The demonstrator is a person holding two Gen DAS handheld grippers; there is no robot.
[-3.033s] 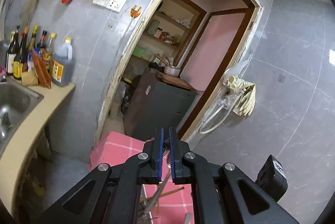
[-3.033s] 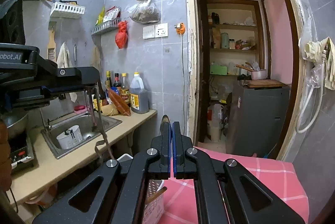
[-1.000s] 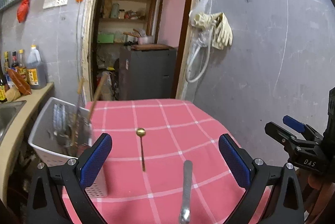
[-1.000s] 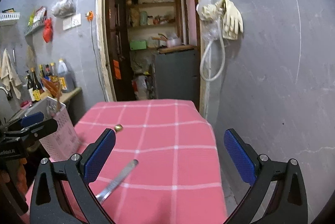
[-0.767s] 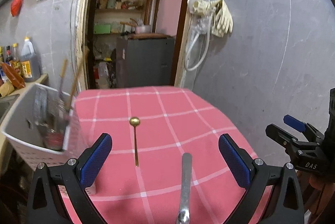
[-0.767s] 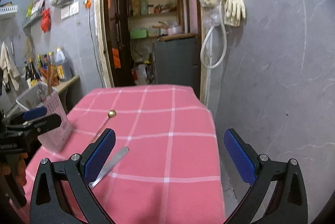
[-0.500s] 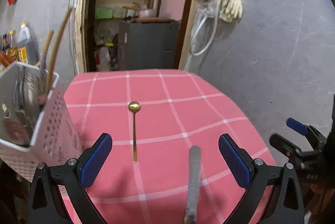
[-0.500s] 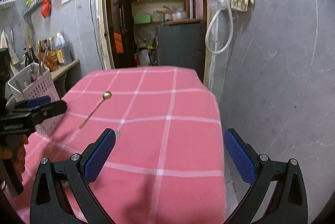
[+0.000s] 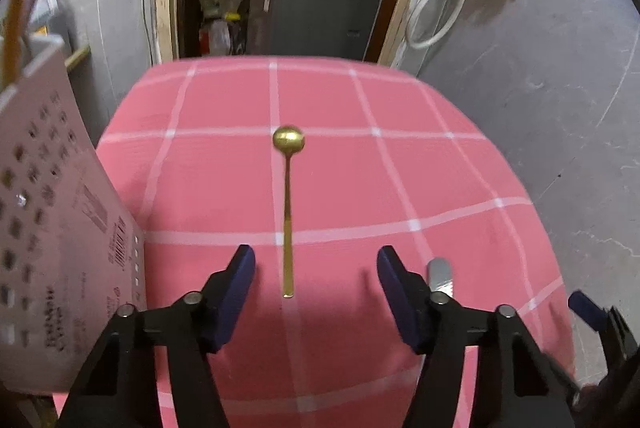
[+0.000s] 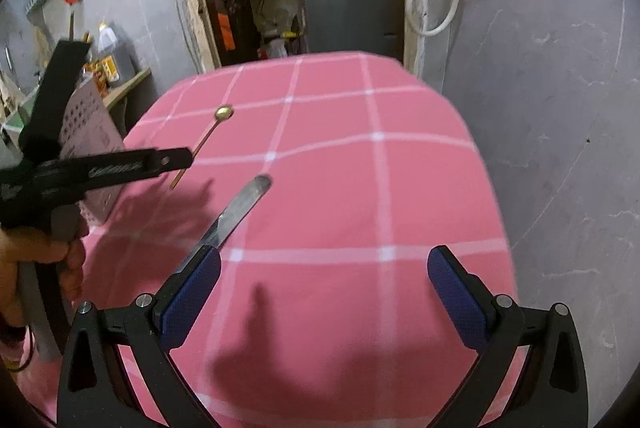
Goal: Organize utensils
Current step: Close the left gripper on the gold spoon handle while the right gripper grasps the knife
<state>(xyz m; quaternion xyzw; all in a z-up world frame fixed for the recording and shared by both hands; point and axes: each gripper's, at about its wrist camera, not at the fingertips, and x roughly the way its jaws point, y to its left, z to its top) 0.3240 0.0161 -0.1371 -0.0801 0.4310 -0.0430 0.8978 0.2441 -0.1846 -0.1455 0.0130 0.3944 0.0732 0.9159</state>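
Note:
A gold spoon (image 9: 288,212) lies lengthwise on the pink checked tablecloth (image 9: 400,180), bowl pointing away. My left gripper (image 9: 314,268) hovers over its near handle end. The jaws are closing; the handle tip lies between them, nearer the left pad, and neither pad touches it. A flat silver utensil (image 10: 240,212) lies to the right of the spoon, its tip (image 9: 440,272) showing behind my left gripper's right finger. My right gripper (image 10: 324,288) is wide open above bare cloth, and the silver utensil's near end passes under its left finger (image 10: 192,292).
A white perforated basket (image 9: 52,228) holding several utensils stands at the table's left edge. A hand (image 10: 36,252) holds the left gripper. The grey wall (image 10: 560,108) runs close along the table's right side. Beyond the far edge are a doorway and a dark cabinet (image 9: 320,16).
Both grippers have sunk toward the table and tipped downward. The left jaws have narrowed from wide open, now flanking the spoon's handle end. The right jaws stay wide.

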